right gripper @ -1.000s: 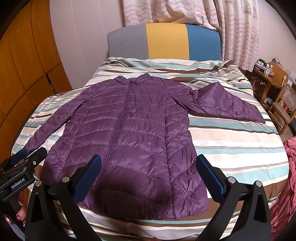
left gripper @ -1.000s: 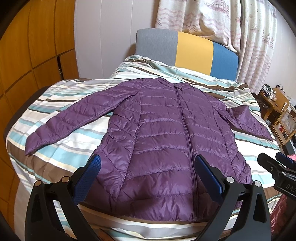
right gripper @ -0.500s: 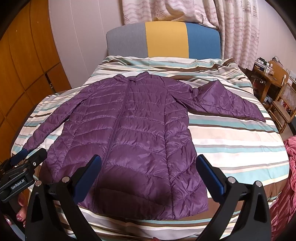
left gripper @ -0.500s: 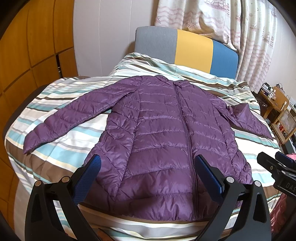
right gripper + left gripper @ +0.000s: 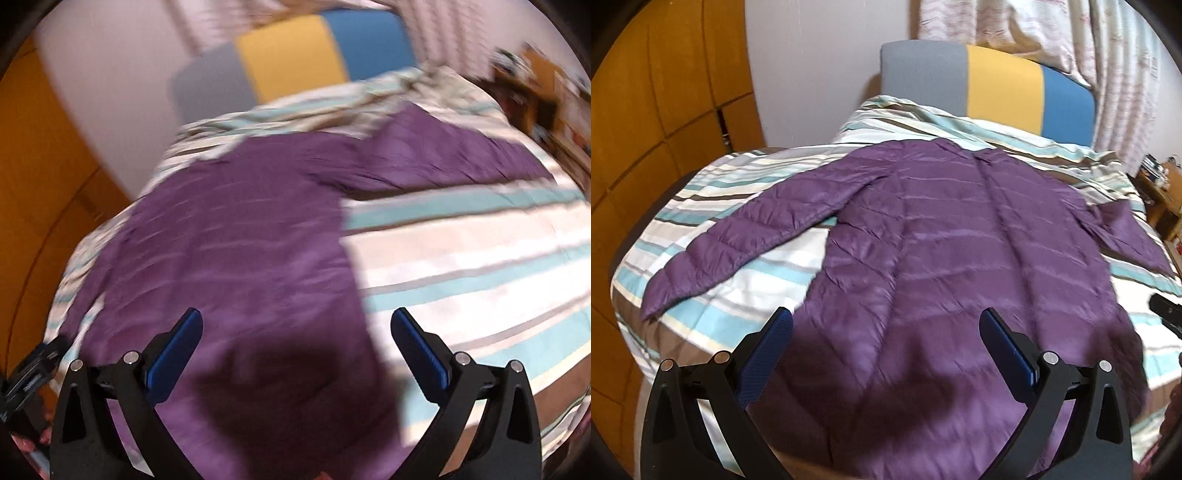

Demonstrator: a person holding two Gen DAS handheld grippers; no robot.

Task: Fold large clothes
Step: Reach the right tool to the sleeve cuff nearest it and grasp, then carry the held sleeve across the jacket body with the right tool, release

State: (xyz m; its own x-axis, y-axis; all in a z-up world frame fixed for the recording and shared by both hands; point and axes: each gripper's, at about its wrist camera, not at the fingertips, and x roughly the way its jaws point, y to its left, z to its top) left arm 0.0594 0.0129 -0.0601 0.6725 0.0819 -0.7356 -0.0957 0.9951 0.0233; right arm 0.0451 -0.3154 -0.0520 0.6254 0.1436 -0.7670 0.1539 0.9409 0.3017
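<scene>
The left gripper (image 5: 884, 326) and the right gripper (image 5: 295, 328) both hung with fingers spread wide, holding nothing. Over the last second both had dropped closer to the purple down jacket (image 5: 960, 266); the right view blurred and swung toward the jacket's right sleeve (image 5: 443, 158). The jacket lay flat, zipped, sleeves spread, on the striped bedspread (image 5: 738, 280). Folding had not begun; the sleeve looked the likely first grasp.

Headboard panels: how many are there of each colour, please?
Grey panel: 1
Yellow panel: 1
Blue panel: 1
Total: 3
</scene>
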